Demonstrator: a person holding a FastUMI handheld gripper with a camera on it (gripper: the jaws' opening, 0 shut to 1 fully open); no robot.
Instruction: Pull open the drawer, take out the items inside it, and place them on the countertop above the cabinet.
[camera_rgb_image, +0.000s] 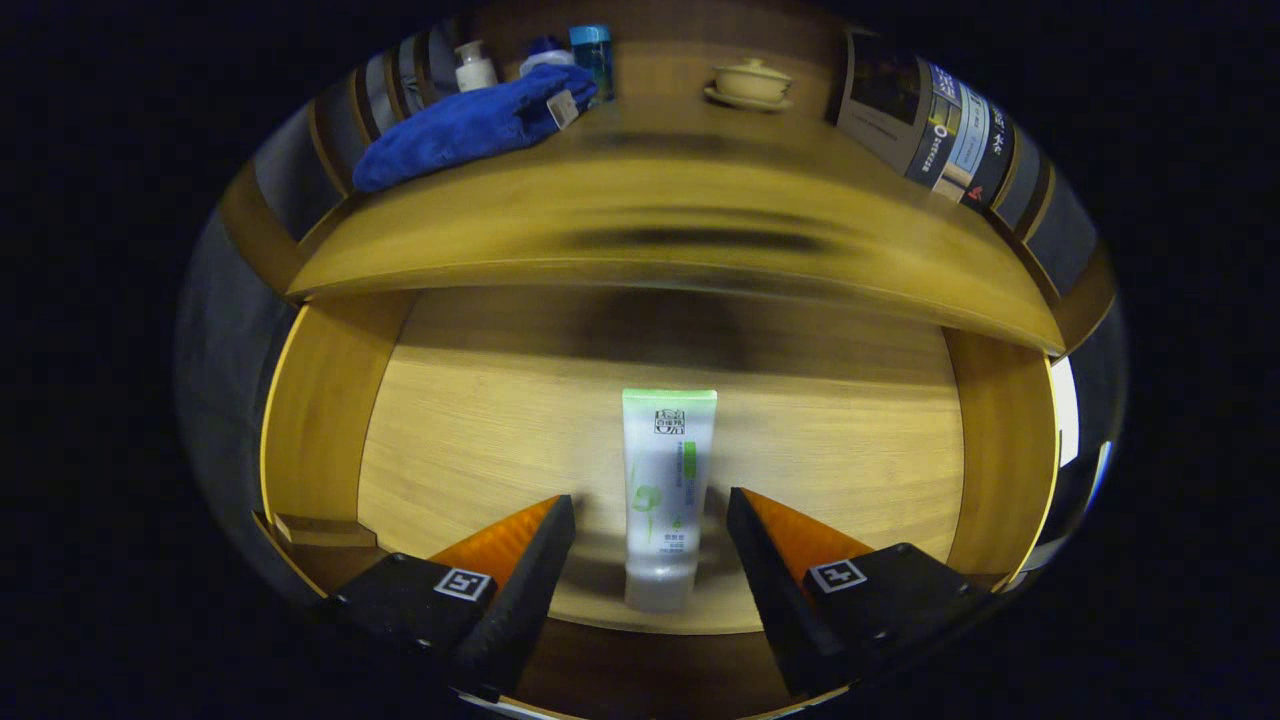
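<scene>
Gripper view: our gripper (650, 510) has fingers spread around the tube (665, 490); we should lower squarely before closing.

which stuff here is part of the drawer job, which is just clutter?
Job:
- drawer, open
- tube lying in it, between the open gripper fingers, untouched
- countertop, the drop spot

Clutter, all on the countertop:
- blue cloth
- bottles behind the cloth
- lidded cup on a saucer
- printed box
</scene>
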